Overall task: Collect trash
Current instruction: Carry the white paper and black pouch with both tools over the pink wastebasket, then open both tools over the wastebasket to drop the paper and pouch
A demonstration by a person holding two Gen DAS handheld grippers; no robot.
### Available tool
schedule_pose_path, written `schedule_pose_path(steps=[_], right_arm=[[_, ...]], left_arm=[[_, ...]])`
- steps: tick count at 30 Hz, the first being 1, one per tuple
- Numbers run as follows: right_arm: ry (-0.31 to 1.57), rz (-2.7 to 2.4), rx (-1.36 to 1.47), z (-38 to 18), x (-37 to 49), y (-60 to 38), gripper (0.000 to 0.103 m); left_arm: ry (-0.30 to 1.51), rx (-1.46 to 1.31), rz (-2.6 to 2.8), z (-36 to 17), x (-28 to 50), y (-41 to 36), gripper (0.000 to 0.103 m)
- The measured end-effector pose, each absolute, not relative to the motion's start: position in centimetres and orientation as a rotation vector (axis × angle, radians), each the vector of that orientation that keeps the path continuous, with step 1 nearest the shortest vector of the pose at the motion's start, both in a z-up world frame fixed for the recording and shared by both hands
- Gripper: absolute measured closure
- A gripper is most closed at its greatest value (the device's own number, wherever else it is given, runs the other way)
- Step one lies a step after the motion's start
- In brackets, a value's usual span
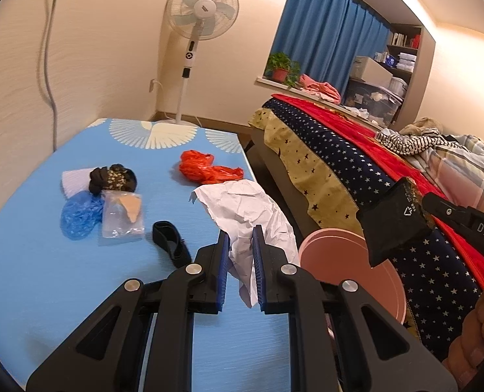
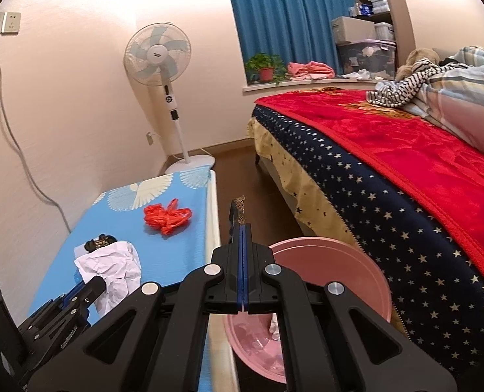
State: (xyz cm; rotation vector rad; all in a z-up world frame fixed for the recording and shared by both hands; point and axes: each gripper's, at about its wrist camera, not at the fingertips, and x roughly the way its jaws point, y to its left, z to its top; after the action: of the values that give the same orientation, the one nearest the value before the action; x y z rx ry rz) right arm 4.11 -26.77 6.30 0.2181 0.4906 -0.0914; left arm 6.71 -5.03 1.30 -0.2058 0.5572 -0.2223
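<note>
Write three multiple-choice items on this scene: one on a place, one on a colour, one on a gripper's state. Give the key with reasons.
1. Where is the pink bin?
A. on the bed
B. on the floor between table and bed
C. on the windowsill

2. What colour is the crumpled bag at the table's far end?
A. green
B. red
C. yellow

3. What does the left gripper hold?
A. nothing
B. white crumpled paper
C. the fan

Key: 1 B, it stands beside the table edge; 2 B, clearly red; 3 B, paper sits pinched between its pads.
</note>
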Motion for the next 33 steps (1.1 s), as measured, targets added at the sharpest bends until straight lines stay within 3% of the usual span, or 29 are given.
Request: schedule_pose_path(steps=[33], right_arm=[[0.519,-0.313,0.276,4.9,4.7,-32.8,0.103]], left_arm=[[0.612,-0.124,-0.438,-1.6,9.2,-14.2,0.089]])
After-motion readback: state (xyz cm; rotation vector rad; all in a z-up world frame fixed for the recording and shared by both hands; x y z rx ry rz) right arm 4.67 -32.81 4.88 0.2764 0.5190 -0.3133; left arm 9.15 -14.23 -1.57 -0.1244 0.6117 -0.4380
